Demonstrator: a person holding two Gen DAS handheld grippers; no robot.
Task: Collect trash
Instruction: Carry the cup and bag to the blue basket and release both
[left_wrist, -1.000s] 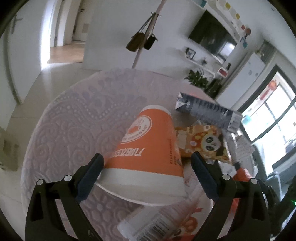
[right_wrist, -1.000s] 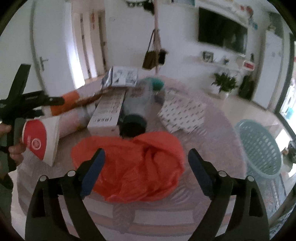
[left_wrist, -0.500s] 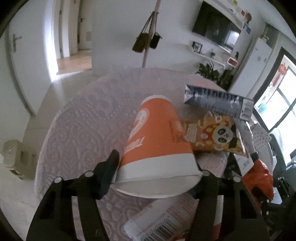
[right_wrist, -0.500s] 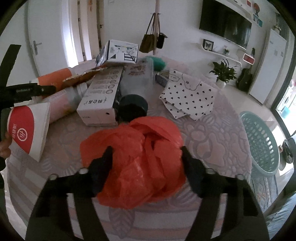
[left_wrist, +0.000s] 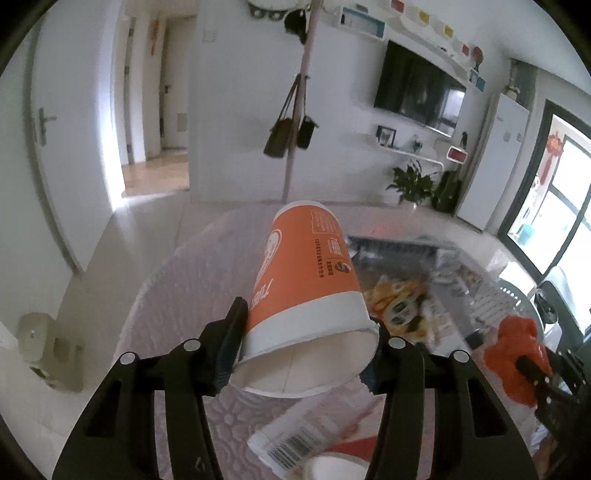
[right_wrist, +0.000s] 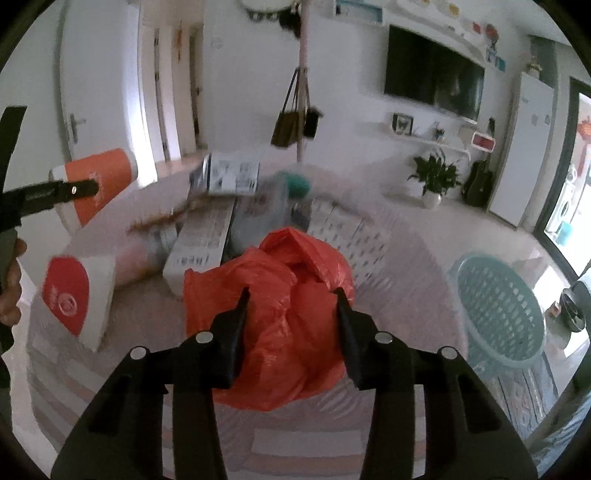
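Bright living-room walls, a wall-mounted television (left_wrist: 419, 90) and a coat stand (left_wrist: 299, 110) with hanging bags frame a round table (left_wrist: 177, 291) covered in a pale patterned cloth, its far half crowded with litter.

At the near-left edge of the table, the left gripper (left_wrist: 306, 343) is clamped on an orange paper cup (left_wrist: 310, 266), its fingers pinching the white band near the rim from both sides. The cup is held lifted off the cloth, mouth toward the camera and base pointing away and slightly up; gripping near the open end probably works because the rim flexes a little yet gives the pads something to bite. In the right wrist view the same cup shows at the far left, raised above the table edge, with the holder's hand (right_wrist: 9, 291) below it.

Nearer the front edge, the right gripper (right_wrist: 291, 325) has its fingers squeezed into a crumpled red plastic bag (right_wrist: 280, 317), bunching the film between them. The bag looks to be the collecting sack, so it is being held ready while the cup is brought over. That gripper points level across the table; the left one tilts slightly upward.

Other trash is waiting on the cloth: a white carton box (right_wrist: 201, 247), a red-and-white cup (right_wrist: 79, 299) lying on its side by the left edge, and a yellow snack packet (left_wrist: 399, 302). A pale green basket (right_wrist: 498, 306) stands on the floor off the right edge.
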